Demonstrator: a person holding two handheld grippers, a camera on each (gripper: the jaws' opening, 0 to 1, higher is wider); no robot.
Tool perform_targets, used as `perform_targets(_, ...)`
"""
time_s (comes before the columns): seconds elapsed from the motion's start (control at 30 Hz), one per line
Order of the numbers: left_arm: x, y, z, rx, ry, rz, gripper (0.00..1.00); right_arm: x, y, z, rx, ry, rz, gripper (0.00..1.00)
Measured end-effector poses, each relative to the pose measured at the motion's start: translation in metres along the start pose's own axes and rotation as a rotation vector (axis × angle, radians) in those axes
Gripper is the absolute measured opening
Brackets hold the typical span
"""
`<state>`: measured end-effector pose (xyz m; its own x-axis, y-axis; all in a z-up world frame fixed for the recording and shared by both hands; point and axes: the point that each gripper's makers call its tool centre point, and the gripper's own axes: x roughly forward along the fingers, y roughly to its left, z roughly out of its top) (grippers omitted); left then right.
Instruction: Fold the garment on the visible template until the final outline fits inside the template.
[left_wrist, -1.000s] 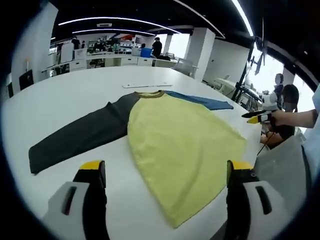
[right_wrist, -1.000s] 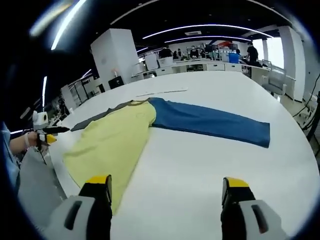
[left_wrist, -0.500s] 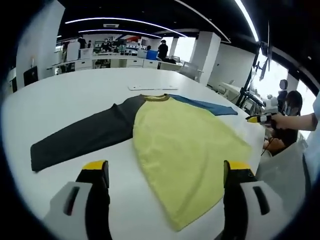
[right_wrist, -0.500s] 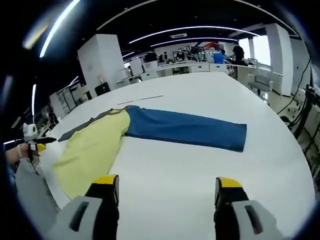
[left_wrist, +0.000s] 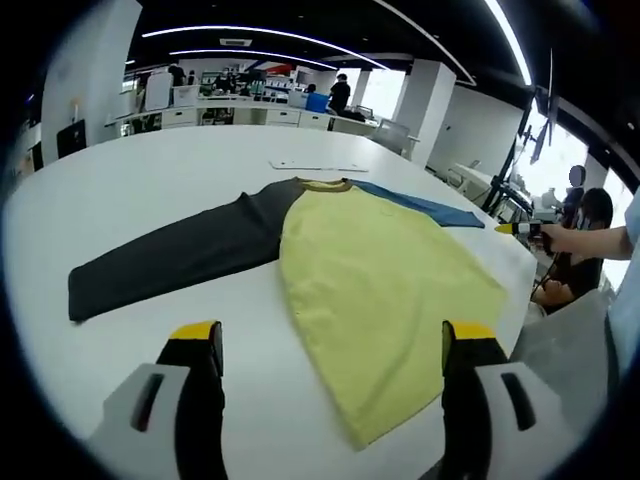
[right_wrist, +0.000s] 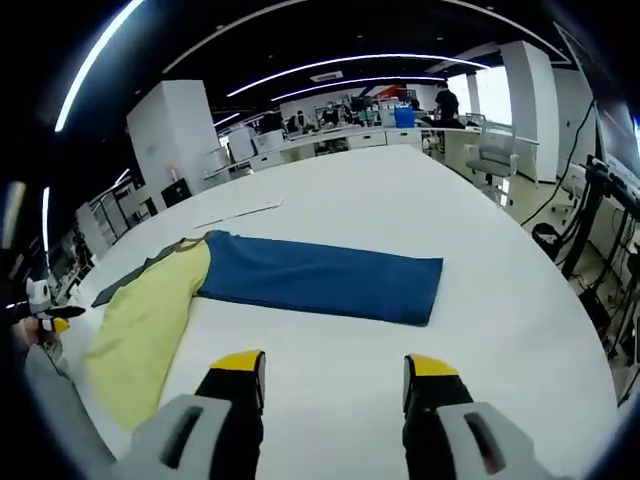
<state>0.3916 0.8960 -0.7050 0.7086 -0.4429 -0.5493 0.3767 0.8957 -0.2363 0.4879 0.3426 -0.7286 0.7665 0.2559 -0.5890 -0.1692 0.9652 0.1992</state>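
Clearly the shirt (left_wrist: 370, 270) lies spread flat on the white table (left_wrist: 150, 180), both sleeves out sideways, which suits a fold that has not yet begun. Ahead of the left tongs (left_wrist: 330, 345) and off to their left, the dark sleeve (left_wrist: 170, 265) stretches toward the far left; the yellow body sits straight ahead between the jaws and runs under the right one. Those jaws stand wide apart with nothing between them (hovering above the hem, I judge, to pick a grip point). A thin white strip (left_wrist: 318, 166) lies on the table beyond the collar; whether it belongs to the template I cannot tell.

Over at the right tongs (right_wrist: 333, 372), the jaws also gape, nothing held. The blue sleeve (right_wrist: 320, 285) lies ahead of them, its cuff end nearest the right jaw's line, well apart from the tips. Probably each tong is aimed at its own sleeve so both can fold inward over the body. A person's hand (left_wrist: 580, 238) holds the other tongs at the left view's right edge.
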Motion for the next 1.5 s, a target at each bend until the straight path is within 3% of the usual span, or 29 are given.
perform_targets(0.13,-0.003,0.001,0.005,-0.008,-0.016,-0.006,0.85,0.004,-0.02,0.012,0.041,-0.041,-0.059,0.39)
perform_targets(0.3,-0.006,-0.001,0.011,-0.015,-0.038,-0.027,0.84,0.012,-0.033,0.01,0.059,-0.027,-0.113,0.24)
perform_targets(0.5,-0.006,-0.011,0.011,0.06,-0.035,-0.101,0.86,0.021,-0.039,0.01,0.11,-0.02,-0.149,0.23)
perform_targets(0.63,-0.005,-0.011,0.007,0.079,-0.01,-0.101,0.86,0.024,-0.037,0.012,0.159,-0.02,-0.152,0.21)
perform_targets(0.83,-0.004,-0.014,0.004,0.079,-0.001,-0.105,0.84,0.03,-0.033,0.007,0.141,0.015,-0.16,0.15)
perform_targets(1.07,-0.003,-0.015,-0.006,0.051,0.003,-0.1,0.82,0.029,-0.036,0.012,0.107,0.006,-0.192,0.02)
perform_targets(1.3,-0.003,-0.018,-0.011,0.029,-0.009,-0.105,0.81,0.025,-0.036,0.024,0.088,-0.007,-0.194,0.0)
perform_targets(1.5,-0.003,-0.019,-0.01,0.018,-0.033,-0.115,0.81,0.021,-0.019,0.05,0.039,-0.046,-0.157,0.0)
